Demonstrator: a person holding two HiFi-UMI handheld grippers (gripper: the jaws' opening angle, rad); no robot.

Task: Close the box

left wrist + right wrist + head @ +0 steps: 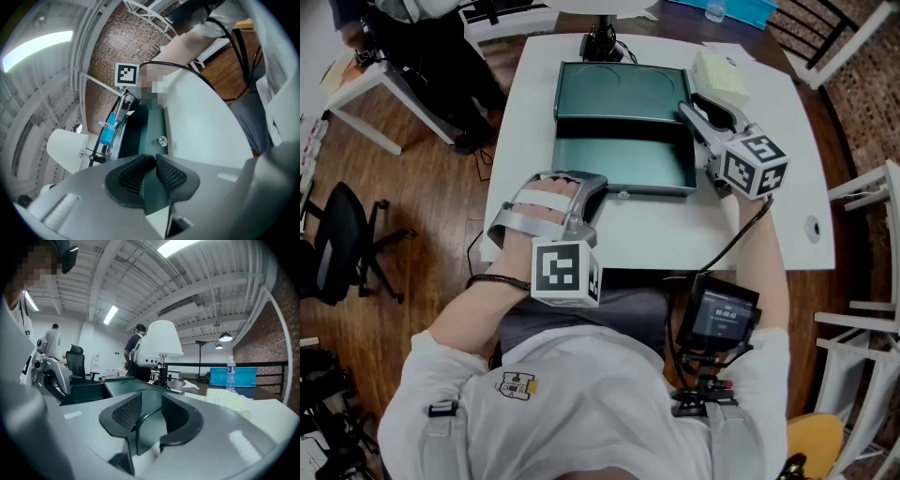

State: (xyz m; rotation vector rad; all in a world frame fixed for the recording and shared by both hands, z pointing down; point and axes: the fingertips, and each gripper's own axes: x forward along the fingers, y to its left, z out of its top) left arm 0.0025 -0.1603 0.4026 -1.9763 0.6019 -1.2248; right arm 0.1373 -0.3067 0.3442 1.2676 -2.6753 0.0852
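The box (623,167) is lying open on the worktop (675,239) — closing is not yet begun. The left gripper (150,168) is clamping its front wall; the right gripper (151,408) jaws are standing apart astride its corner.

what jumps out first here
An open dark green box sits mid-way across the white table, its lid folded back toward the far side. The left gripper is clamped on the box's front left corner. The right gripper has its jaws wide apart around a green edge on the box's right side.
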